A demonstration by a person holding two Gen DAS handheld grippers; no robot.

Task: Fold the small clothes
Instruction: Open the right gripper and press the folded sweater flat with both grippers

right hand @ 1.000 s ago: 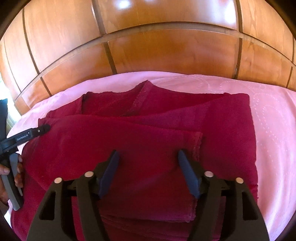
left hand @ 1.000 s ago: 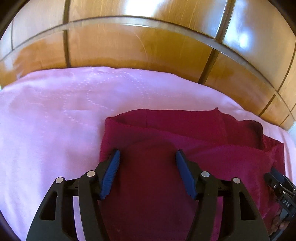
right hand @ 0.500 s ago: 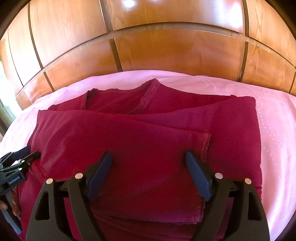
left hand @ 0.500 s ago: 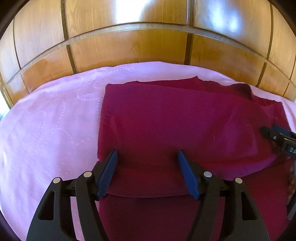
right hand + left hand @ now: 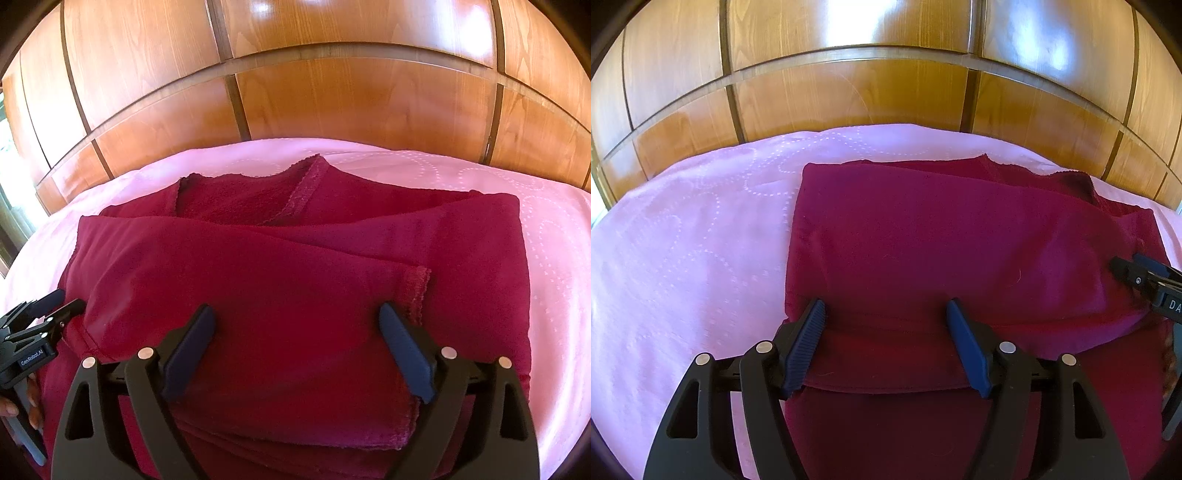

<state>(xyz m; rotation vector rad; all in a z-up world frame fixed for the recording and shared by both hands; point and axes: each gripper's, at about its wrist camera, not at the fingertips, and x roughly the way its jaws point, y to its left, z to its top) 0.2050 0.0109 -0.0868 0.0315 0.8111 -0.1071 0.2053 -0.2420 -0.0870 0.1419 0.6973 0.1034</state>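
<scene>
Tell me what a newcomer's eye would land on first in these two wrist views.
First the dark red garment, folded in layers and lying across the pink bedspread, its trimmed neckline at the far side. Next the glossy wooden panels rising behind the bed. Then the two open tools over the cloth: the left hand-held gripper near its left edge and the right hand-held gripper over the top fold, neither pinching fabric.

Both cams sit right behind their own fingers, close above the red garment [image 5: 942, 251], facing the wood panels [image 5: 849, 99] ahead. The left gripper [image 5: 886, 314] sees the right gripper [image 5: 1145, 280] off to its right; both views share the garment and pink bedspread [image 5: 561, 236].
</scene>
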